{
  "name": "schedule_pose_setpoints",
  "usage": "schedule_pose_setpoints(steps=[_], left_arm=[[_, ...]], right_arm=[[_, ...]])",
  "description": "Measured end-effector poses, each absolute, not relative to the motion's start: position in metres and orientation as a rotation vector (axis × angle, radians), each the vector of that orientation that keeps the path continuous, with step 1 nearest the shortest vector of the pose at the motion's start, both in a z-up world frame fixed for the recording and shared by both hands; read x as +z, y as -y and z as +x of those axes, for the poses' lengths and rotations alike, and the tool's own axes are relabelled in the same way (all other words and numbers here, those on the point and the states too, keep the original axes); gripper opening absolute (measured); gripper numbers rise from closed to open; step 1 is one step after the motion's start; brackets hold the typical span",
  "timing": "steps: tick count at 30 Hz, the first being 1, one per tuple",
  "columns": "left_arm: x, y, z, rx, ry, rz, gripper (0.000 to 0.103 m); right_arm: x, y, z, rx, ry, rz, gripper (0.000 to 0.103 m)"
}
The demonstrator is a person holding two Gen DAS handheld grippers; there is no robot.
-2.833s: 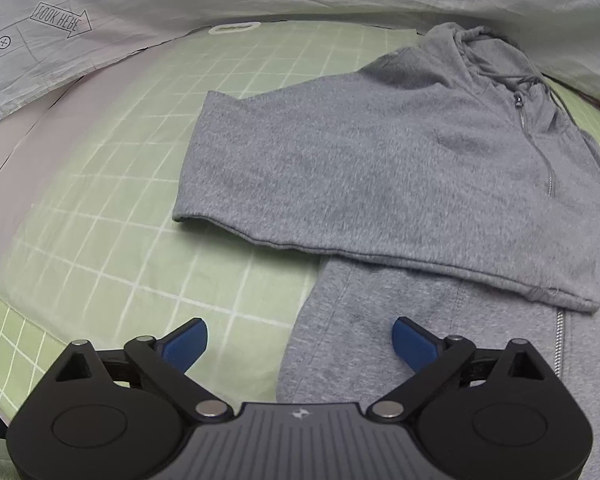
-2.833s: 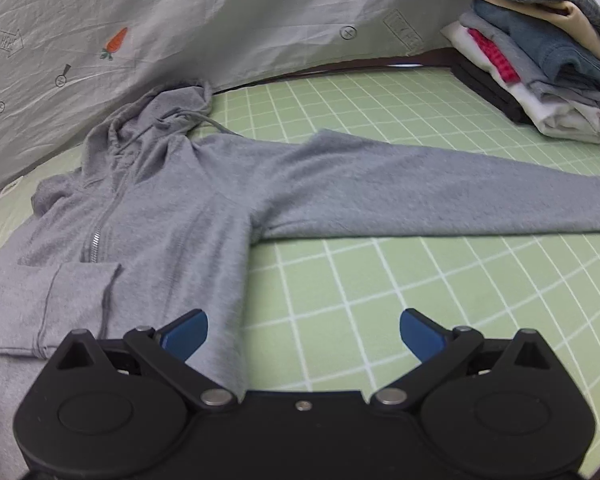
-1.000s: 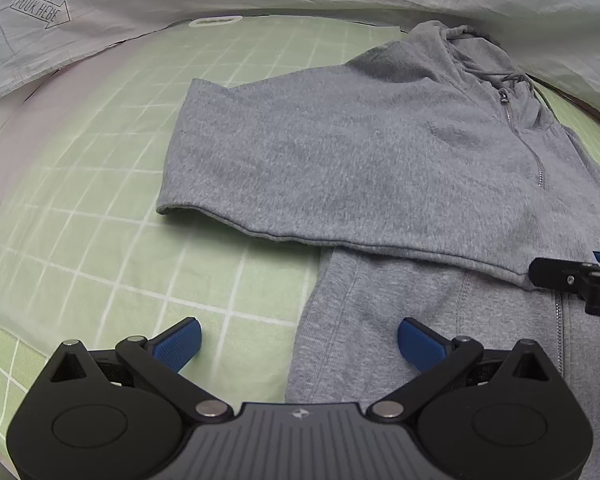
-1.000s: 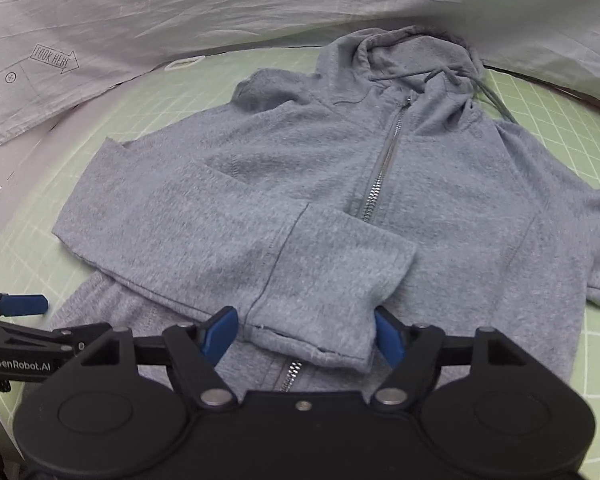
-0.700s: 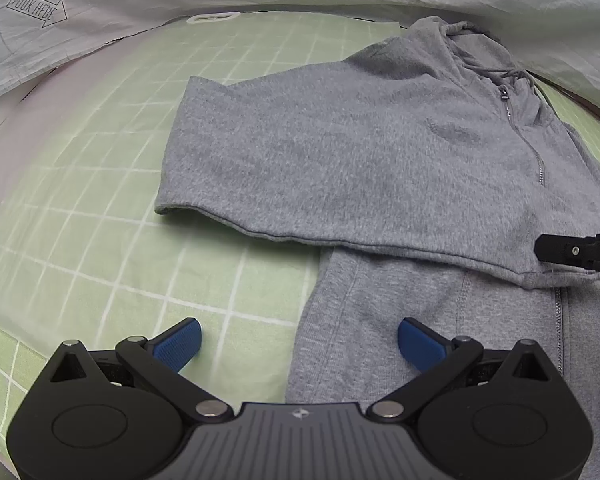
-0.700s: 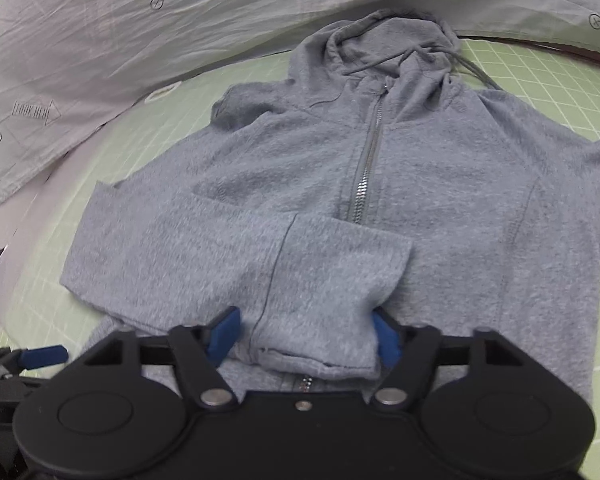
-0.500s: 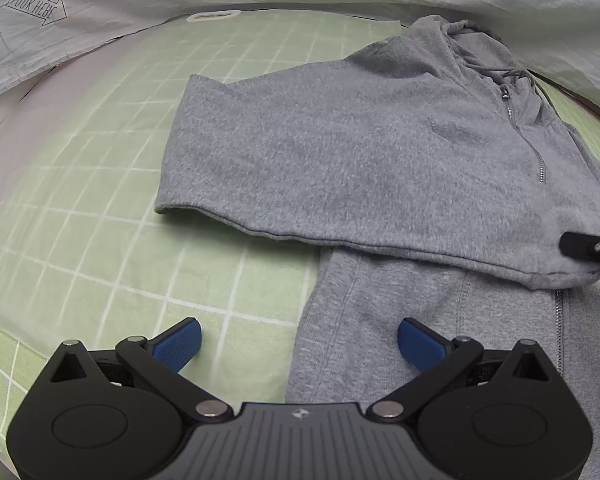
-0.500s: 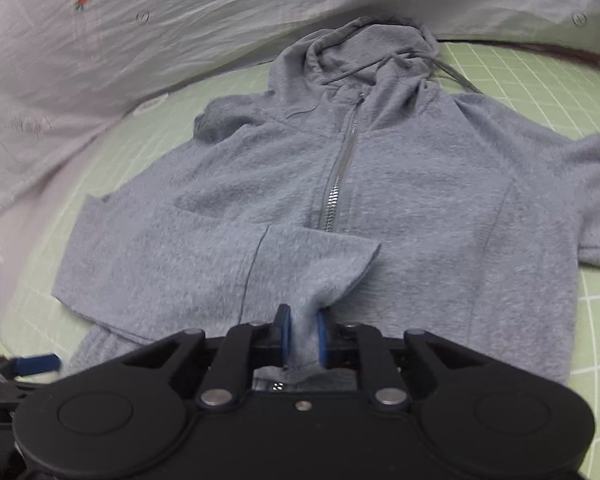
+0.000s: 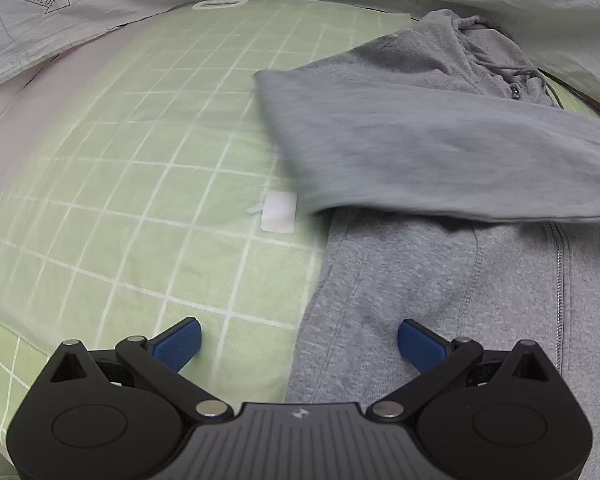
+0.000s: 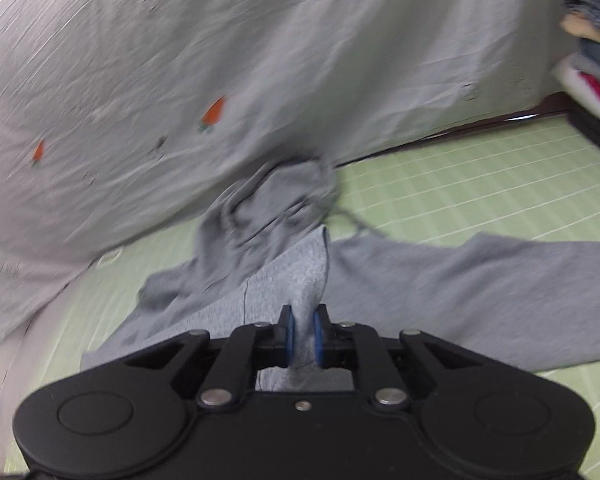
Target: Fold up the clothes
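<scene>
Your left gripper (image 9: pixel 298 342) sits nearest the lens, its two blue-padded fingers (image 9: pixel 178 342) spread wide with nothing between them. One pad hovers over the green sheet (image 9: pixel 140 200); the other hovers over the lower body of the grey hoodie (image 9: pixel 440 280).

Your right gripper (image 10: pixel 303 338) has its blue pads drawn close together, clamping a fold of the hoodie's sleeve cuff (image 10: pixel 300 280). The pinched fabric rises from the jaws toward the hood.

The work surface is a bed covered with the pale green sheet, printed with a white grid. The sheet is soft and slightly rumpled. A small white rectangular tag (image 9: pixel 278 212) lies on it just beside the hoodie's left edge.

The hoodie is a heathered grey knit with a matte, fleecy texture. It lies flat on the sheet, zipper (image 9: pixel 559 280) facing up. In the left view one sleeve (image 9: pixel 420 152) crosses the chest as a wide, motion-blurred band. In the right view the other sleeve (image 10: pixel 500 280) stretches out to the right across the sheet. The hood (image 10: pixel 276 208) is bunched at the far end, with a drawcord trailing from it.

Beyond the hoodie, a wrinkled light grey cloth (image 10: pixel 220 60) printed with small carrots and arrow marks forms the backdrop. At the far right a stack of folded clothes (image 10: pixel 588 72) rests on the bed.
</scene>
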State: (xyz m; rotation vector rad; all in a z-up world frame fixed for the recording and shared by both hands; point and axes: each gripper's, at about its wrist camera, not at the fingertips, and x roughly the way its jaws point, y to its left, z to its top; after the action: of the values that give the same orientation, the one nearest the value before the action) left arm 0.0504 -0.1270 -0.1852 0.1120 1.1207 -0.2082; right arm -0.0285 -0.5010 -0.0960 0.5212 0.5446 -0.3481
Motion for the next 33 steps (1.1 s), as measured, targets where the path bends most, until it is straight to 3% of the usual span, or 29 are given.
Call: schedule_pose_setpoints(steps=[8, 15, 20, 24, 28, 33], left_arm=[[-0.184, 0.128, 0.059, -0.182, -1.164, 0.096, 0.103], [-0.181, 0.126, 0.068, -0.155, -1.201, 0.073, 0.103], [-0.16, 0.135, 0.074, -0.139, -1.089, 0.14, 0.103], [-0.144, 0.152, 0.09, -0.224, -1.001, 0.18, 0.103], [-0.149, 0.184, 0.113, -0.32, -0.951, 0.278, 0.103], [-0.166, 0.211, 0.134, -0.253, -0.906, 0.415, 0.103]], right_arm=[[-0.09, 0.586, -0.085, -0.639, -0.418, 0.573, 0.01], [-0.123, 0.631, -0.111, -0.827, -0.484, 0.638, 0.001], [-0.137, 0.633, -0.111, -0.852, -0.567, 0.624, 0.001], [-0.15, 0.627, -0.113, -0.854, -0.621, 0.655, 0.013], [-0.156, 0.617, -0.112, -0.839, -0.654, 0.645, 0.036], [-0.158, 0.61, -0.111, -0.833, -0.682, 0.628, 0.043]])
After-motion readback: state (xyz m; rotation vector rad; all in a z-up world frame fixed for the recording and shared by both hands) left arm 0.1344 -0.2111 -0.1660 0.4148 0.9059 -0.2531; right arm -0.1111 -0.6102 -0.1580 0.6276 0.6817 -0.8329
